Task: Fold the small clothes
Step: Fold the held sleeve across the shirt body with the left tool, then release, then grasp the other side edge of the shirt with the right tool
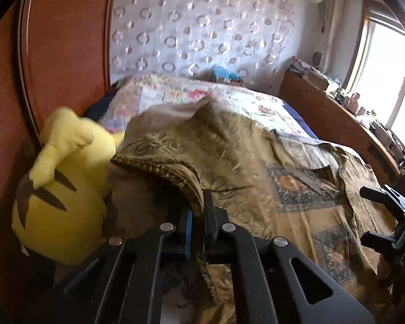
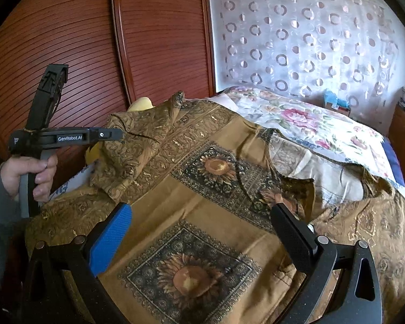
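**Left gripper clamped on garment edge; right gripper spread above it**

The brown sunflower-print garment lies spread across the bed, over a floral bedspread. Its left portion is bunched and raised into a fold near the wardrobe door.

The left gripper is clenched on the garment's hemmed edge: in the left wrist view the two fingers stand nearly together with a strip of the patterned cloth pinched between them. In the right wrist view the same tool appears side-on, held in the person's left hand, its tip buried in the bunched cloth.

The right gripper is released. Its blue pad and the black finger opposite stand well apart above the flat middle of the garment, with nothing pressed between them.

A yellow plush toy sits just beside the raised fold, against the wardrobe door. A wooden sideboard with clutter stands beyond the bed, below the window.
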`<state>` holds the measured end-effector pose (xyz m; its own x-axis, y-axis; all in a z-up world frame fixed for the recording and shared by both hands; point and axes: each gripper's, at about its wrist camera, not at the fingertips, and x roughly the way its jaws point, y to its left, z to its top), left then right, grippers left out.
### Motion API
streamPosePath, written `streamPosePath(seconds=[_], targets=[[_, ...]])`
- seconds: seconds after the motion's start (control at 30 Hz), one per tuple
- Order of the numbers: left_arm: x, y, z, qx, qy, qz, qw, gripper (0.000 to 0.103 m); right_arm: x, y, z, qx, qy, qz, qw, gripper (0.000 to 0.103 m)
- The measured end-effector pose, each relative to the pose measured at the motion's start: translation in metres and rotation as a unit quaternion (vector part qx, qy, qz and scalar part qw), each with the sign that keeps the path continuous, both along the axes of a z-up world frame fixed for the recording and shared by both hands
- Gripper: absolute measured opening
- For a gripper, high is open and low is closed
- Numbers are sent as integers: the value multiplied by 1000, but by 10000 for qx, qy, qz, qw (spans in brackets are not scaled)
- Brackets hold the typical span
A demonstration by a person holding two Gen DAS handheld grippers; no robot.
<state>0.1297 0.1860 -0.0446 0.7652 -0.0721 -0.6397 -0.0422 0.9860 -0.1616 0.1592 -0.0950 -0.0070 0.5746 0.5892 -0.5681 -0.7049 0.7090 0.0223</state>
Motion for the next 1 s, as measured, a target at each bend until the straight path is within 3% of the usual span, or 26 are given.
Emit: streamPosePath(seconds=[0.37,0.43,0.57,1.0], targets=[[17,-81,43,255,-319,-979,9944,7,1,-38,6,89,-149,-511,9985,102],[19,-91,46,223,-303,-1113,9931,15,2,-43,5,86,-117,-637,9979,102],[12,-103,55,107,-461,-1303,9903,44,5,-52,3,32,-58,-826,9966,102],[-21,-83,48,346,-522,-906,9939,74,5,-60,11,-4,-117,-930,9956,100]])
